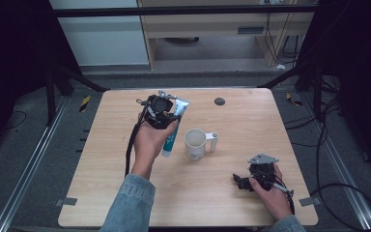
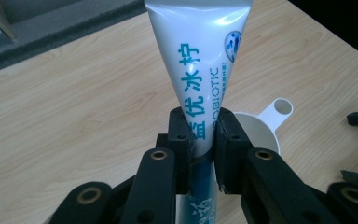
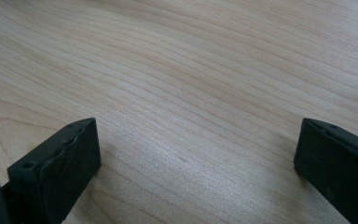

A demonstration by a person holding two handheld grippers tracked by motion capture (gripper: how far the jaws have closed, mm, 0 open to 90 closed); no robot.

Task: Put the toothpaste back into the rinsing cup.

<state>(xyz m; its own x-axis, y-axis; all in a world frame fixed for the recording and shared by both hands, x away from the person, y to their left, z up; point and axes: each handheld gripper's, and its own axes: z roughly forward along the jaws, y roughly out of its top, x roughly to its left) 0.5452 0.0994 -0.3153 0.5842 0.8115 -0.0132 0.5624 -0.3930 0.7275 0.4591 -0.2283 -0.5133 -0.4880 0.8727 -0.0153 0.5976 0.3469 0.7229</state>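
Toothpaste tube held up beside the mug

We have the left gripper (image 1: 165, 117) clamped on the toothpaste tube (image 2: 198, 70), jaws pinching it near mid-length, and the tube hangs tilted just left of the white mug (image 1: 195, 143). To do this well, we should likely bring the capped end over the mug's mouth, stand the tube upright, then lower before letting go. Our right gripper (image 1: 245, 182) rests on the table (image 1: 251, 121), to the right of the mug and nearer us, jaws wide apart, holding nothing.

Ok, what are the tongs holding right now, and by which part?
The left tongs are shut on the toothpaste tube, gripping it across the middle of its body, near the white mug. The right tongs stand open over bare table, holding nothing.
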